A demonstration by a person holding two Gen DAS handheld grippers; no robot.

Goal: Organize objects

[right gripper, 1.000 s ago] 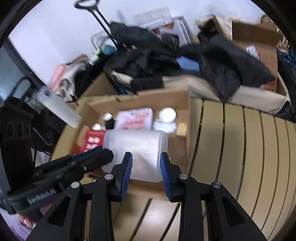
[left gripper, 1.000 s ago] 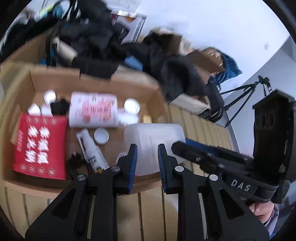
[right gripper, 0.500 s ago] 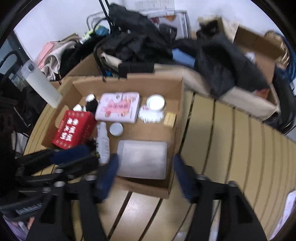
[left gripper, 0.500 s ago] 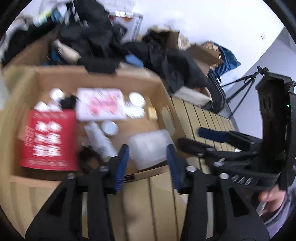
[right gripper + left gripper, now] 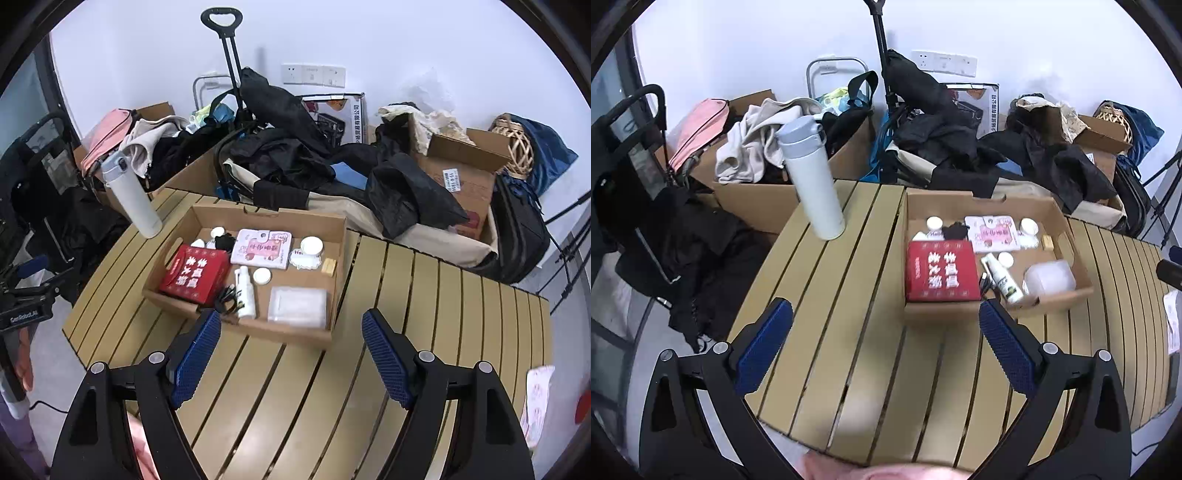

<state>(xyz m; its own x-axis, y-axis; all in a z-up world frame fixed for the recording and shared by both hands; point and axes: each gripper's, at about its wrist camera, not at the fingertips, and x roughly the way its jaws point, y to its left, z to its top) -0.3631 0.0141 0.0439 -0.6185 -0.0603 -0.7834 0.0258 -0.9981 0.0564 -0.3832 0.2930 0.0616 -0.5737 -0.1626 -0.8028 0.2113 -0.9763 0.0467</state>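
Observation:
An open cardboard box [image 5: 273,221] sits on the slatted table [image 5: 295,406]. Inside lie a clear plastic container [image 5: 297,301], a red box [image 5: 195,273], a white spray bottle [image 5: 245,291] and a pink packet [image 5: 262,247]. My right gripper [image 5: 291,315] hovers above the box's near wall, its jaws opening with nothing between them. My left gripper [image 5: 884,308] hangs over the table in front of the box [image 5: 979,201], its jaws also opening wide and empty. The container [image 5: 1049,278] rests in the box's near right corner, beside the red box [image 5: 940,275].
A white thermos [image 5: 812,181] stands upright at the table's far left. Behind the table are heaps of dark clothes [image 5: 288,147], cardboard cartons [image 5: 461,173] and a trolley handle [image 5: 221,18]. Printed papers [image 5: 535,398] lie at the table's right edge.
Both grippers have drawn back and risen from the box, and their jaws have spread from nearly shut to wide. The clear container that was at their tips now lies in the box.

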